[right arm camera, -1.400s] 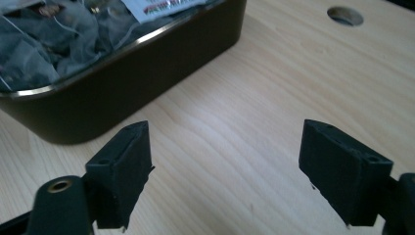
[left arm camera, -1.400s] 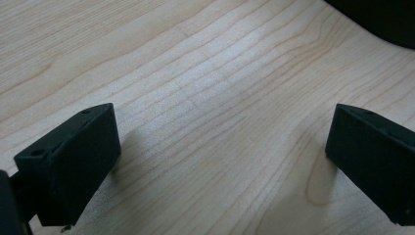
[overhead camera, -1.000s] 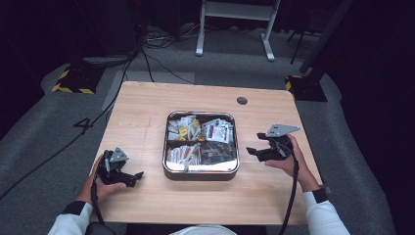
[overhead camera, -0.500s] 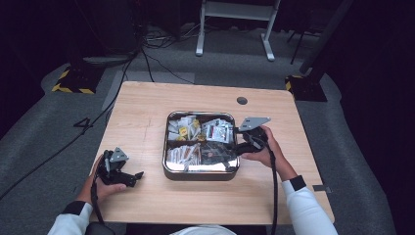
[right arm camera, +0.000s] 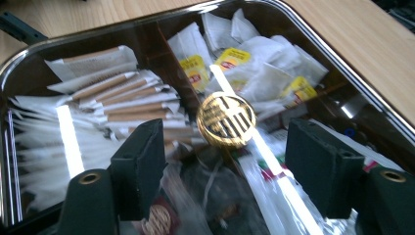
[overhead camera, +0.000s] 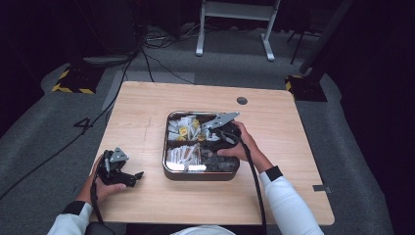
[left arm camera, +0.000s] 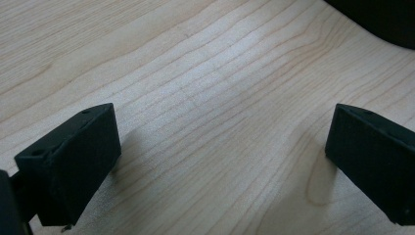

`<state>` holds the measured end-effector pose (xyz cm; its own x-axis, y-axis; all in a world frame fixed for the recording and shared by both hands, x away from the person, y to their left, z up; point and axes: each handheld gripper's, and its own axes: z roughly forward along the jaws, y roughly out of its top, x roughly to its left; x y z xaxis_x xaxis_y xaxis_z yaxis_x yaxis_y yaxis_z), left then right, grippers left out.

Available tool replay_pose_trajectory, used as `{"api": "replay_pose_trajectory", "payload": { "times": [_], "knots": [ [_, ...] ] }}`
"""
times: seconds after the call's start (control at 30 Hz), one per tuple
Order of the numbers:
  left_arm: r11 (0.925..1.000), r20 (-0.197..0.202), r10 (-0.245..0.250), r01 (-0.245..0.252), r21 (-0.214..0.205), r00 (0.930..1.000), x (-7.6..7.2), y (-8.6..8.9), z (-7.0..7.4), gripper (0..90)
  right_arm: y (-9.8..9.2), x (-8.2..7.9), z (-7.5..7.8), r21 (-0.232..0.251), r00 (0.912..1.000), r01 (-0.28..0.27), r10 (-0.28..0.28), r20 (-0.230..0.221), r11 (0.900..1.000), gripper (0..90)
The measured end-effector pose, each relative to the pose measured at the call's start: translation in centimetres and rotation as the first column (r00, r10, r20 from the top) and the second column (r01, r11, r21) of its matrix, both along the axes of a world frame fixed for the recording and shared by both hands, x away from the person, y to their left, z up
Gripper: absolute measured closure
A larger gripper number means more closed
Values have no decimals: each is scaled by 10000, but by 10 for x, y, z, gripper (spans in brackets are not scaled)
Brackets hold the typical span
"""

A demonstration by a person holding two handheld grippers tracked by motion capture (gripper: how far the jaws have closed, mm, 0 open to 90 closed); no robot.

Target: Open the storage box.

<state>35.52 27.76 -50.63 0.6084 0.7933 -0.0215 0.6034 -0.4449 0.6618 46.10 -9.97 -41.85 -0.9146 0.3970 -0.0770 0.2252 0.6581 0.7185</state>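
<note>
While right tool [right arm camera: 230,161] hovers spread over gold knob [right arm camera: 226,120] of clear lid [right arm camera: 313,63], jaws just narrowing, nothing pinched: off-centre grab risks slipping. Left tool [left arm camera: 220,166] spread on tabletop [left arm camera: 205,73].

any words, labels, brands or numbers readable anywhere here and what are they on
Nothing reads clearly.
Yellow tea bag tags: red print, too blurred to read.
Gold knob on the clear box lid: raised bars, no legible letters.
Paper stick packets: no print visible.
Floor mark beside the table: resembles "4", uncertain.
</note>
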Motion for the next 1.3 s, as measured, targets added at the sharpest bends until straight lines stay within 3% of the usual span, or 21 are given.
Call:
{"api": "replay_pose_trajectory", "payload": {
  "times": [0.33,0.53,0.8,1.0,1.3],
  "knots": [
    [10000,35,-3,3,18,10000,0,0,0,4,21,11,-12,-257,9996,5,-12,-276,9997,373],
    [10000,35,-3,3,18,10000,0,0,0,5,23,15,-15,-247,9987,158,-170,-490,9996,537],
    [10000,34,0,0,21,10000,0,0,0,4,24,14,-13,-351,9991,282,-293,-302,9990,593],
    [10000,33,0,0,14,10000,0,0,0,5,23,13,-6,-311,9991,367,-374,-222,9988,594],
    [10000,39,4,-4,26,10000,0,0,0,5,14,11,19,85,9989,473,-473,51,9988,595]
  ]
}}
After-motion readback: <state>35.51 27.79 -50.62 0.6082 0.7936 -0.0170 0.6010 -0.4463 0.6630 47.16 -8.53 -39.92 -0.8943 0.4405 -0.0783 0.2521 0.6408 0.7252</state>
